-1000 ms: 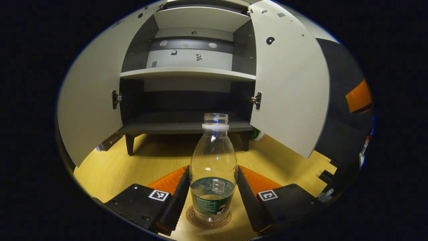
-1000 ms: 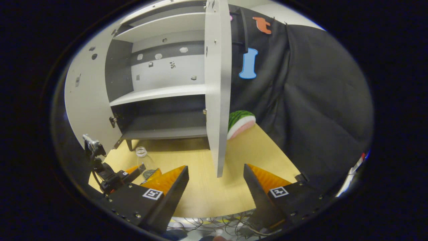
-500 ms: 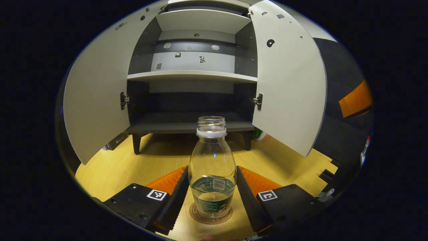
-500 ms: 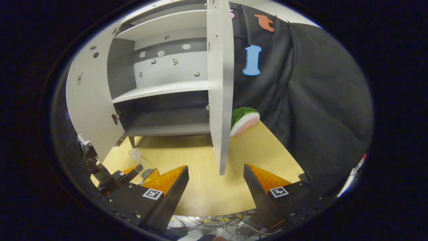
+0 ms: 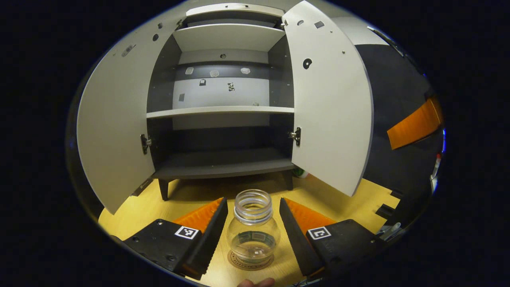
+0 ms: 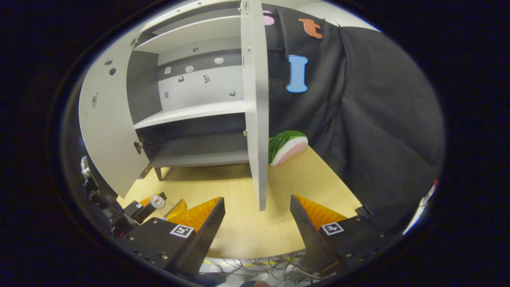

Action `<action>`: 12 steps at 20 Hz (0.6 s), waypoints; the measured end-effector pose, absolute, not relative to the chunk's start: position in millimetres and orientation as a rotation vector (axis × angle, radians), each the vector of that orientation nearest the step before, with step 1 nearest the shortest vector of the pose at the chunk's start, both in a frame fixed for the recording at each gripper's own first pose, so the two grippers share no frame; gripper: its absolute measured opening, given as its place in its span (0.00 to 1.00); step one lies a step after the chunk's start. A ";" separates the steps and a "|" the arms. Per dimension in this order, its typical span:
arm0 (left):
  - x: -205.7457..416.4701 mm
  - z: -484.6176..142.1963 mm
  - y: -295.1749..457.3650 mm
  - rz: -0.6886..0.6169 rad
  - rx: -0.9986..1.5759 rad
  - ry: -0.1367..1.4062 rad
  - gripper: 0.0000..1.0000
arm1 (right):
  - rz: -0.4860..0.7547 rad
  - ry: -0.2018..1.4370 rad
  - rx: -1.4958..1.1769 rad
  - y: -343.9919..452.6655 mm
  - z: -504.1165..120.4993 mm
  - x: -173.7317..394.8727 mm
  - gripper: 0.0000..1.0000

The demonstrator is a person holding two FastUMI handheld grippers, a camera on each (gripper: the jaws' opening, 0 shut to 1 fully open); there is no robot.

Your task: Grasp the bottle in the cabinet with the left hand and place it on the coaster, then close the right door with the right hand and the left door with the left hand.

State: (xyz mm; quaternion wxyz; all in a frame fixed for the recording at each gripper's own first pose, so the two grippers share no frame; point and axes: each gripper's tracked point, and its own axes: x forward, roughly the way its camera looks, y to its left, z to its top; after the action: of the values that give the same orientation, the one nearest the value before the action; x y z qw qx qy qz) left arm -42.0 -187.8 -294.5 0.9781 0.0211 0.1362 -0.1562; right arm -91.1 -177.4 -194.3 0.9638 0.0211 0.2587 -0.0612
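Note:
A clear, capless bottle (image 5: 253,233) with a green label stands upright on a round coaster (image 5: 239,261) on the wooden table. My left gripper (image 5: 253,201) is open around the bottle's upper part, with a gap on each side. In the right gripper view the bottle (image 6: 157,201) and the left gripper (image 6: 153,207) show at lower left. The cabinet (image 5: 221,112) has both doors open: left door (image 5: 115,131), right door (image 5: 330,111). My right gripper (image 6: 257,199) is open and holds nothing. It sits just in front of the right door's (image 6: 255,119) free edge.
A watermelon-slice toy (image 6: 287,145) lies on the table behind the right door. The booth's black cloth wall (image 6: 358,119) hangs to the right. Cables (image 6: 259,265) lie past the table's near edge. A person's fingertip (image 5: 255,282) shows at the bottom.
My left gripper has let go of the bottle and risen, so I now look down on its mouth. The bottle stays on the coaster. The right gripper has barely moved.

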 end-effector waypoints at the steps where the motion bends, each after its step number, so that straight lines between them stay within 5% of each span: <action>1: -42.5 -289.6 -189.8 -0.319 0.046 0.268 0.84 | -0.129 0.512 0.051 -179.5 -190.2 -90.8 1.00; 12: -25.1 -171.8 -189.4 -0.288 0.011 0.150 0.84 | -0.162 0.260 0.085 -235.1 -80.8 -68.9 1.00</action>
State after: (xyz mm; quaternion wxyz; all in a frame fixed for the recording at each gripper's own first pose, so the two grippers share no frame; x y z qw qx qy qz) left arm -25.1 -189.4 -171.8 0.9868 0.0055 0.0745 -0.1434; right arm -68.9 -235.1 -80.8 0.9874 0.0421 0.1295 -0.0807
